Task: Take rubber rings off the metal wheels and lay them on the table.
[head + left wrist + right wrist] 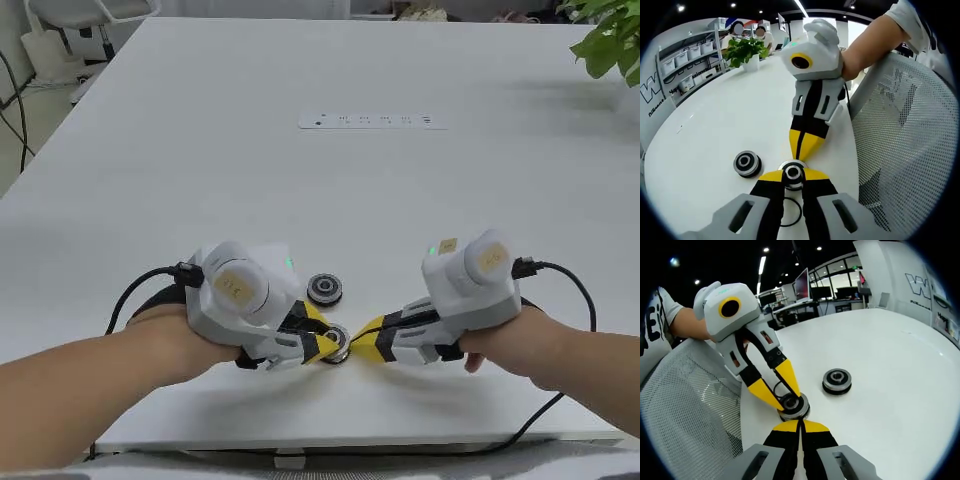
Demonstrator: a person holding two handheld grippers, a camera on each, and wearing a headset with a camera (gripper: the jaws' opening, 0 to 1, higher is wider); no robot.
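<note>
- A person's two hands each hold a two-jaw gripper over a white table [300, 190]; the grippers meet nose to nose at one small metal wheel [793, 406].
- This wheel lies flat near the table's front edge, and its outer rim looks bare and silvery.
- The left gripper [792, 176] has its yellow-tipped jaws parted just wide enough to span the wheel, one tip pressed against each side, clamping it.
- The right gripper [800, 426] faces it from the wheel's other side. Its jaws are drawn together with barely a slit between them, and the tips touch the wheel's edge. Whether they pinch anything there cannot be told.
- A thin black rubber ring [800, 212] lies loose and flat on the table just behind the clamped wheel, under the left gripper's jaws.
- A second metal wheel [836, 381] lies flat just beyond the clamped wheel, apart from it, with a dark band around its rim.
- Well beyond the clamped wheel, a white power strip [372, 121] lies mid-table.
- Green plant leaves [605, 40] show far beyond the wheel, at the right corner.
</note>
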